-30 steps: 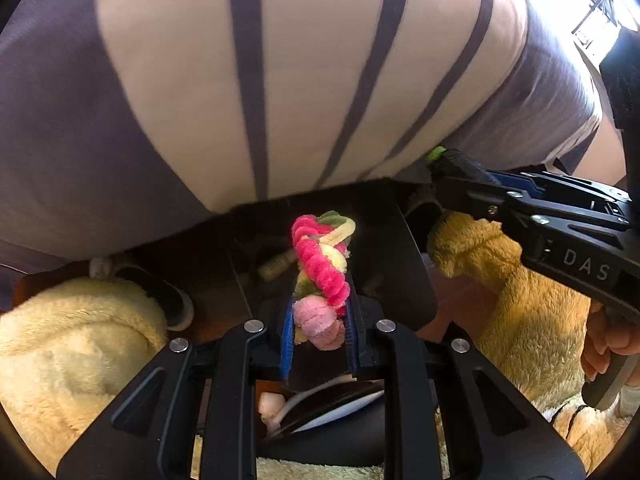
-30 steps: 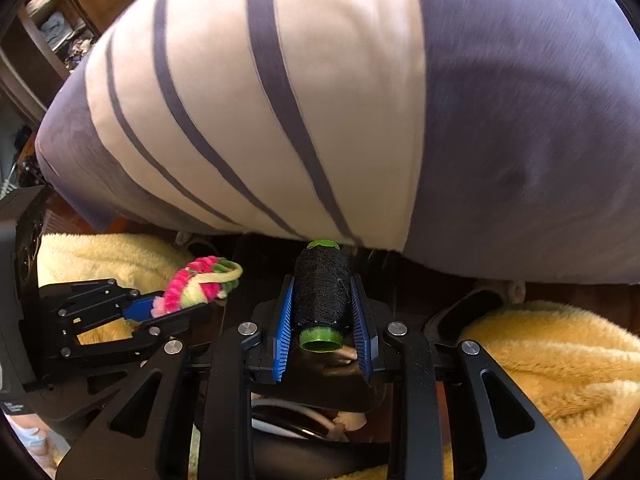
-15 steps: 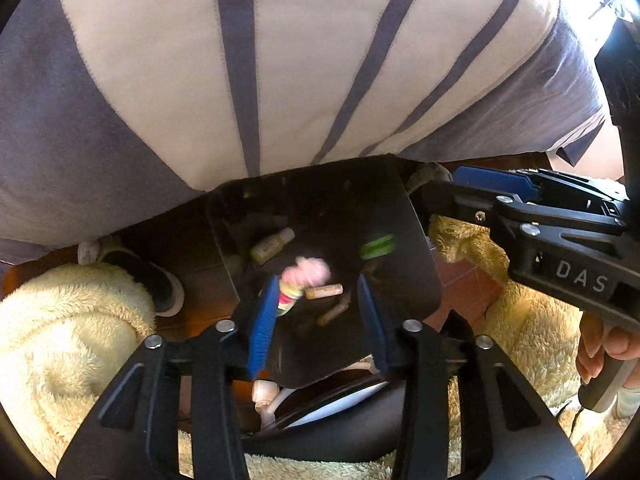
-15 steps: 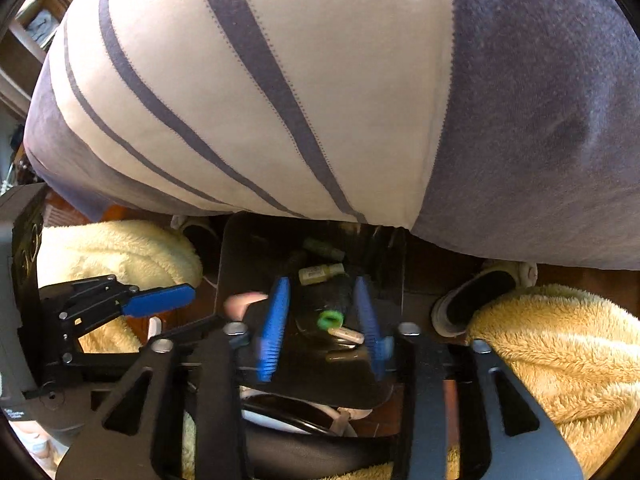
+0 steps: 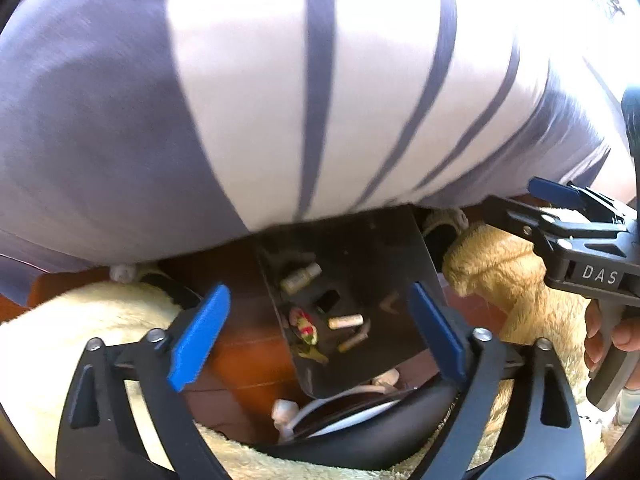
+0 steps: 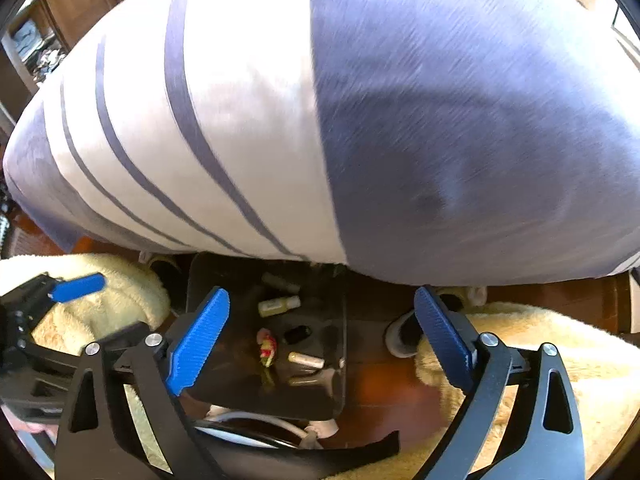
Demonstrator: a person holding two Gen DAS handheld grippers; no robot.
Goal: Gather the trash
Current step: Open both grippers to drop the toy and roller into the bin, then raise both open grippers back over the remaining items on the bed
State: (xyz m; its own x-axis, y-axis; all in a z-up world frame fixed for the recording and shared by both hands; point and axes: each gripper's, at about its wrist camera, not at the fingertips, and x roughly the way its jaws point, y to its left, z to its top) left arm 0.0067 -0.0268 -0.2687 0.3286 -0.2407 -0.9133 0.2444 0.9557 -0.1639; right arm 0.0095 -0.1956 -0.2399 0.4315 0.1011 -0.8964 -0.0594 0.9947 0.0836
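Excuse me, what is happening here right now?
A person is collecting trash with two handheld grippers. The left gripper and right gripper have just been opening; nothing is between their jaws. The pink pipe-cleaner bundle and black spool lie inside the dark bin below, among small bottles.

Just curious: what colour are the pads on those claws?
Bright blue pads on black frames, clearest in the right wrist view.

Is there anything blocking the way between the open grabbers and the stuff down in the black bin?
Nothing visible does. Both the left gripper and right gripper hang over the black bin, jaws just opened and empty. The pipe-cleaner bundle and black spool already lie inside.
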